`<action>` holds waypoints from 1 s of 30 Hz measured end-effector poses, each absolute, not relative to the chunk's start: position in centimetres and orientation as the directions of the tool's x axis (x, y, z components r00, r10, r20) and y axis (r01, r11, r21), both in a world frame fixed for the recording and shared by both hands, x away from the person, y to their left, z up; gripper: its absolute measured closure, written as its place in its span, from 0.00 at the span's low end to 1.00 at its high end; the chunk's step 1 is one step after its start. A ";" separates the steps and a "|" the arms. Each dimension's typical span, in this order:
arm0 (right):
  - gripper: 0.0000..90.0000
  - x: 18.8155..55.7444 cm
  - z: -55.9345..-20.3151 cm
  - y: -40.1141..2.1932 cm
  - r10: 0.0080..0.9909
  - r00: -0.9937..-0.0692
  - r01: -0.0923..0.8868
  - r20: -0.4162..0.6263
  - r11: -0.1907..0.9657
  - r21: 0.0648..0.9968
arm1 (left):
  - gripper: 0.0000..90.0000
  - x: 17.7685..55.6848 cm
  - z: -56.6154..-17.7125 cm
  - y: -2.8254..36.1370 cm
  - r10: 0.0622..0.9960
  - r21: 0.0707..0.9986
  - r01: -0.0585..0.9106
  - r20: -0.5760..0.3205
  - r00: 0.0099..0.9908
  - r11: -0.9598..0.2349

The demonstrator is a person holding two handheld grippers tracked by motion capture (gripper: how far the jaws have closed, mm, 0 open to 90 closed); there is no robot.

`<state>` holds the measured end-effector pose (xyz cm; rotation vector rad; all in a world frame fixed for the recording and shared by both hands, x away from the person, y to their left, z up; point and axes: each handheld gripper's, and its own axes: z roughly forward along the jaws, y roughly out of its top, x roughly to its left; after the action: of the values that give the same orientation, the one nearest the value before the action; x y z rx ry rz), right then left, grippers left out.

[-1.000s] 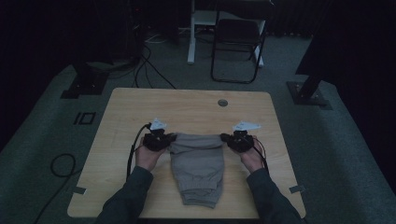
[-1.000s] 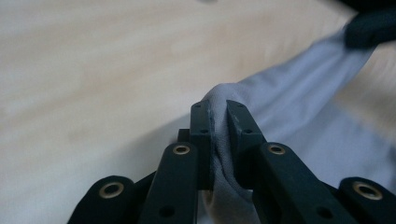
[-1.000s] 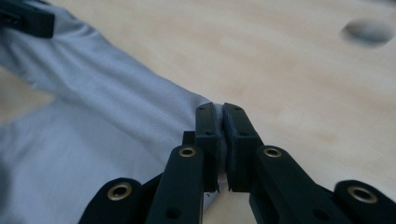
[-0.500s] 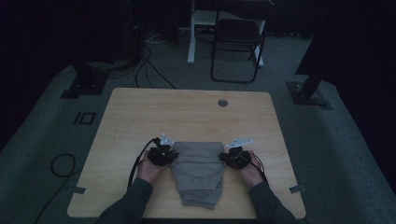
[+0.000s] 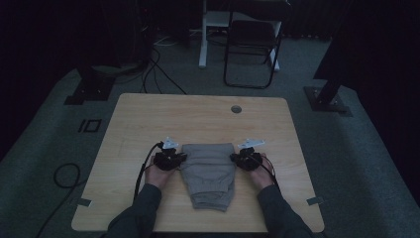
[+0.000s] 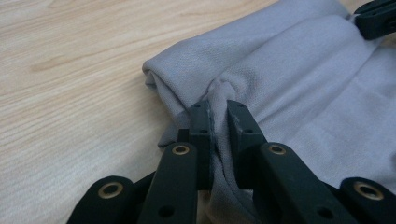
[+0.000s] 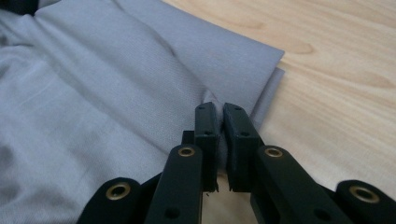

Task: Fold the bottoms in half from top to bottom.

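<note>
Two tools, left tool (image 6: 218,122) and right tool (image 7: 220,126), pinch grey garment (image 5: 208,171) lying lengthwise toward the person.

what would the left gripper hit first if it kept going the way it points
The grey garment it already pinches: more of that folded cloth lies straight ahead of the left gripper. Past it, probably the right gripper, though depth is unclear.

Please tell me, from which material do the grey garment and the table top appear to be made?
The grey garment looks like a woven or fine-knit fabric, matte; a small regular weave texture shows, and it bunches in soft folds where each tool pinches it. The table top looks like light wood or a wood-look laminate, smooth with a faint sheen; grain lines run along it.
</note>
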<state>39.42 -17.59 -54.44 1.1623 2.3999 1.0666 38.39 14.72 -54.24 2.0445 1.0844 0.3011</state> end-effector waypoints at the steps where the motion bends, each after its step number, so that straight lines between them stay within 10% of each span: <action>1: 0.95 39.7 -54.5 -17.6 0.767 -0.638 0.567 0.073 0.403 0.718 | 0.91 38.5 -54.3 14.8 0.782 0.736 0.597 -0.151 0.604 -0.319; 30: 0.96 46.2 -53.7 -16.3 0.869 -0.488 0.625 0.077 0.286 0.726 | 0.91 44.9 -53.1 14.2 0.876 0.785 0.607 -0.201 0.438 -0.123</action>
<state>46.21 -16.27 -53.65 1.3548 2.2274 1.0232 44.87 14.23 -53.08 1.8310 1.2650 0.3940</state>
